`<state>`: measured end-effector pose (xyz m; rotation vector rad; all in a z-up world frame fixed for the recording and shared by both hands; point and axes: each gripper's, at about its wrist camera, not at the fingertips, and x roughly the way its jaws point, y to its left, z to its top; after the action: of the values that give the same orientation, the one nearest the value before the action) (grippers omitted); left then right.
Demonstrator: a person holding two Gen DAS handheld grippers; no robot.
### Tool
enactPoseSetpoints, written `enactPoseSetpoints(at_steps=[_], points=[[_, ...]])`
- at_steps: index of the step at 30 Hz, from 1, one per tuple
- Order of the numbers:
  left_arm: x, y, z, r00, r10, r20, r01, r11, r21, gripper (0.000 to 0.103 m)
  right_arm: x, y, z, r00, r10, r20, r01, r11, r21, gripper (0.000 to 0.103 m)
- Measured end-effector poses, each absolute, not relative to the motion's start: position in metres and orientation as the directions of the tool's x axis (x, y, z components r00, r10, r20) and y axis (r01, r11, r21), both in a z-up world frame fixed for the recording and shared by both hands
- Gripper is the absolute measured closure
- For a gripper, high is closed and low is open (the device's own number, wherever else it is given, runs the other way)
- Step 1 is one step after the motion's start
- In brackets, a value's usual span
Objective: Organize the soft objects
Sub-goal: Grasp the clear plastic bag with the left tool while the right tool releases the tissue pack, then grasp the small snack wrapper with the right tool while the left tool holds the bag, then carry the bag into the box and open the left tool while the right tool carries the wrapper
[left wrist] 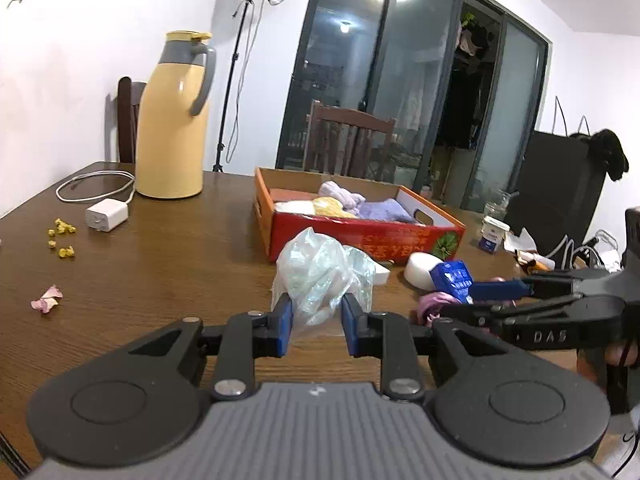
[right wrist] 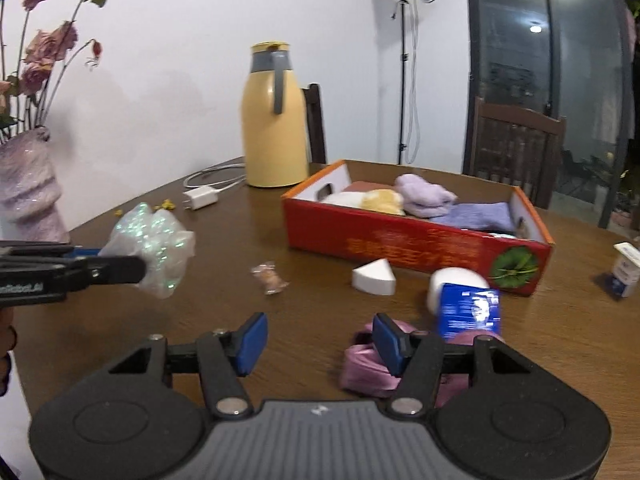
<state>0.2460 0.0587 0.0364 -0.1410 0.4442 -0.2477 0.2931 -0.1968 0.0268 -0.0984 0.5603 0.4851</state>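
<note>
Here my left gripper [left wrist: 314, 322] pinches a crumpled plastic bag [left wrist: 320, 276], held in the air just short of the red box [left wrist: 360, 240]. The box lies straight ahead. My right gripper [right wrist: 320, 344] is half open and empty.

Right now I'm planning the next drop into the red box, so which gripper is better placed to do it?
Left. The left gripper already grips the plastic bag, facing the red box; the right gripper is open and empty.
</note>
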Motion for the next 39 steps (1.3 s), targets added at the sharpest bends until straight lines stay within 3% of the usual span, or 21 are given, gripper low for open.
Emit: enactPoseSetpoints(at_steps=[7,16,20,25,33,39], points=[[0.262,0.077,0.031,0.883,-0.239,-0.403,0.168,0.964,-0.204,0.077,0.329,-0.157,0.014,0.702,0.455,-0.549,-0.520,0.853,0.042,0.050],[0.287,0.093,0.014,0.872,-0.206,-0.444,0.129,0.972,-0.196,0.077,0.413,-0.086,-0.022,0.665,0.429,-0.611,-0.522,0.852,0.030,0.066],[0.294,0.090,0.012,0.865,-0.218,-0.452,0.143,0.971,-0.194,0.077,0.421,-0.080,-0.033,0.664,0.398,-0.633,-0.495,0.869,0.027,0.088],[0.287,0.083,0.014,0.863,-0.242,-0.443,0.165,0.965,-0.204,0.077,0.390,-0.100,-0.031,0.658,0.396,-0.641,-0.494,0.869,0.030,0.091],[0.284,0.053,0.035,0.851,-0.338,-0.401,0.279,0.939,-0.200,0.077,0.312,-0.186,0.008,0.745,0.400,-0.535,-0.394,0.910,0.132,0.091],[0.352,0.031,0.072,0.836,-0.407,-0.369,0.346,0.912,-0.222,0.077,0.348,-0.238,0.067,0.796,0.423,-0.433,-0.377,0.906,0.191,0.091]])
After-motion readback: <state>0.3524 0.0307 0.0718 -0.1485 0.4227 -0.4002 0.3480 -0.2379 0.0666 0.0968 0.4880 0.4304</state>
